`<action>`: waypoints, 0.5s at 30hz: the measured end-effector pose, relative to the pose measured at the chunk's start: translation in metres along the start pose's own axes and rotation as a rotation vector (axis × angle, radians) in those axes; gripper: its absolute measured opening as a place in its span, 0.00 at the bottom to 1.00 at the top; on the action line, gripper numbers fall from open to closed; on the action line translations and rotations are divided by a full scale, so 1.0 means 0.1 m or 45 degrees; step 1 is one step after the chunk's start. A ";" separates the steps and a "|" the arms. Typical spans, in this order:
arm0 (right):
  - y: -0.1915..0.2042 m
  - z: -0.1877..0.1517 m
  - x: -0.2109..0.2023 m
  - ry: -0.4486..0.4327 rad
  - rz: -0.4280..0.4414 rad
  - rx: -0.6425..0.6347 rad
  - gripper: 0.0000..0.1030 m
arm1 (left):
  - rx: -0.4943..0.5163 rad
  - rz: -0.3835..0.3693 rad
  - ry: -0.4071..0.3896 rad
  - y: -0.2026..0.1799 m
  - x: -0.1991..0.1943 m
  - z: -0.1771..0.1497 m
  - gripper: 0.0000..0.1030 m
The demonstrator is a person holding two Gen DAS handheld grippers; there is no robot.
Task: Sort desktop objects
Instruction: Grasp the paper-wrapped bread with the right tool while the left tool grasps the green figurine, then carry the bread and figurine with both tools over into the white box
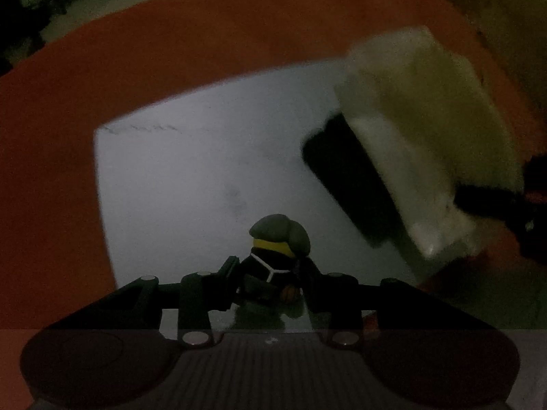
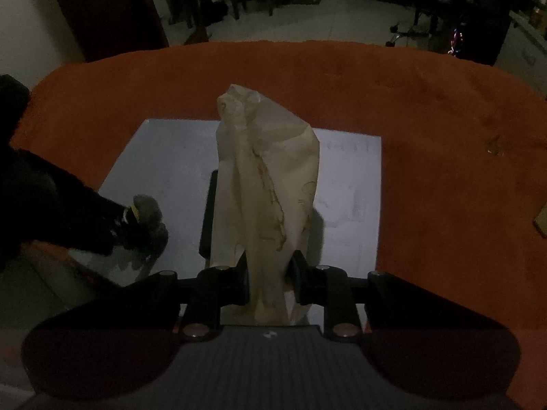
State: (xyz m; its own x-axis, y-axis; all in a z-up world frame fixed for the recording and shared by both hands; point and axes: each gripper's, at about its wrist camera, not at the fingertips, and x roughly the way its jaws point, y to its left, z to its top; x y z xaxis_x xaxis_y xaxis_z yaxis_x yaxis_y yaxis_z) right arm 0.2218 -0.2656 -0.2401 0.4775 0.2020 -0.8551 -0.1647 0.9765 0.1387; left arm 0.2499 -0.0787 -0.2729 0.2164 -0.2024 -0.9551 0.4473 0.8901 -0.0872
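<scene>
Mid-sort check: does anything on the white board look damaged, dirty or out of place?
The paper clamped in the right gripper is crumpled and carries a brownish stain line down its middle. A black flat object lies under it on the white board. The left gripper holds a small figure; it looks intact.

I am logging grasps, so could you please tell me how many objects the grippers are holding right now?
2. The left gripper holds a small figure low over the white sheet; the right gripper holds a crumpled paper above a dark object, which is partly hidden.
</scene>
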 end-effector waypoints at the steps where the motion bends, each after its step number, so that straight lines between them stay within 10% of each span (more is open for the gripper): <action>1: 0.01 0.01 -0.02 -0.005 0.004 0.001 0.25 | -0.011 -0.008 -0.022 0.02 -0.06 0.01 0.32; 15: -0.02 0.27 -0.71 -0.120 0.055 0.051 0.24 | 0.019 -0.060 -0.119 0.09 -0.91 0.17 0.32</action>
State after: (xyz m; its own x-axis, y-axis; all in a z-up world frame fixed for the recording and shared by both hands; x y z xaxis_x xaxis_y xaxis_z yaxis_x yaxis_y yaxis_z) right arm 0.2116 -0.2795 -0.1659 0.5498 0.2484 -0.7975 -0.1533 0.9686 0.1960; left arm 0.2492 -0.0599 -0.1819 0.2744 -0.2818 -0.9194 0.4718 0.8726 -0.1267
